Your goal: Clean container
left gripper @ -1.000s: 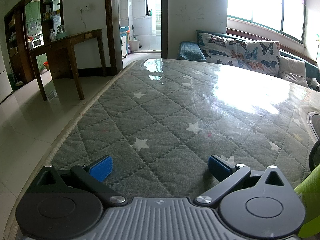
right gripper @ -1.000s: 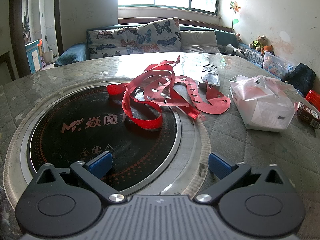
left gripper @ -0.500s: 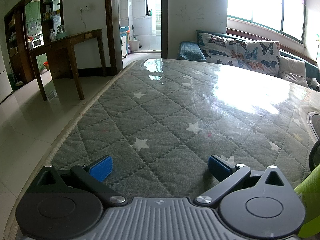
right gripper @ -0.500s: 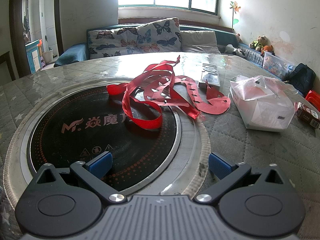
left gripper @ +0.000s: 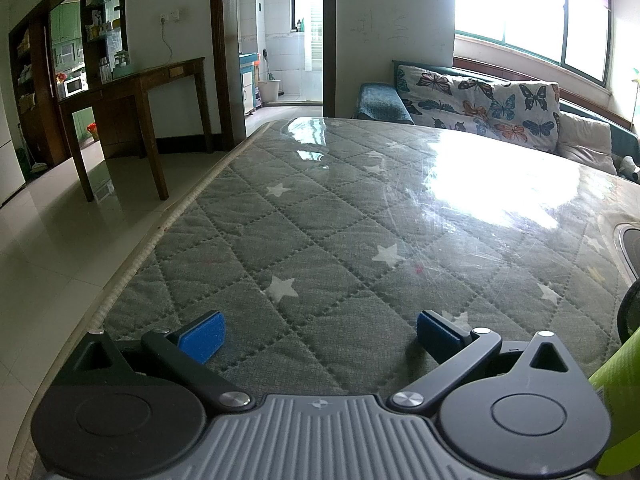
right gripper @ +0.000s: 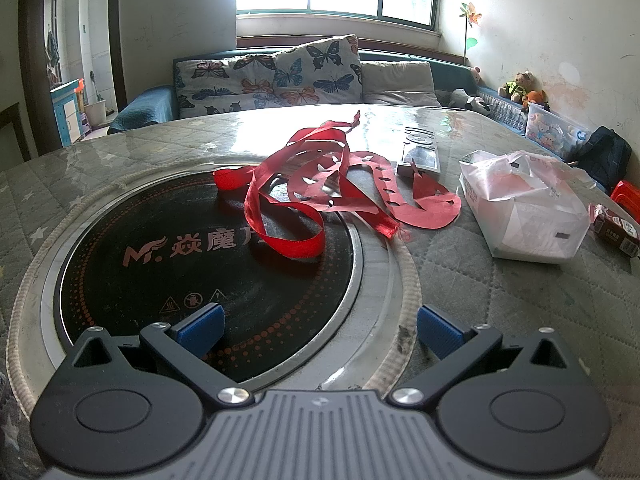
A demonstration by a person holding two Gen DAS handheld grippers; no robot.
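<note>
Red ribbon point(right gripper: 288, 216) and cut red paper point(right gripper: 420, 204) are lying ahead of the right gripper point(right gripper: 320, 330), draped across the black glass hob point(right gripper: 160, 264); both are judged light, limp and best pinched at a raised loop. No container is being clearly shown, unless the white bagged box point(right gripper: 524, 216) ahead to the right. Both grippers are being held wide apart, empty, the left gripper point(left gripper: 320, 336) over quilted grey cloth point(left gripper: 320, 220) under glossy film.

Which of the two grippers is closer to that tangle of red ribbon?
The right gripper. It sits open over the black cooktop, with the red ribbon just ahead. The left gripper, also open, faces bare quilted table; no ribbon shows there.
</note>
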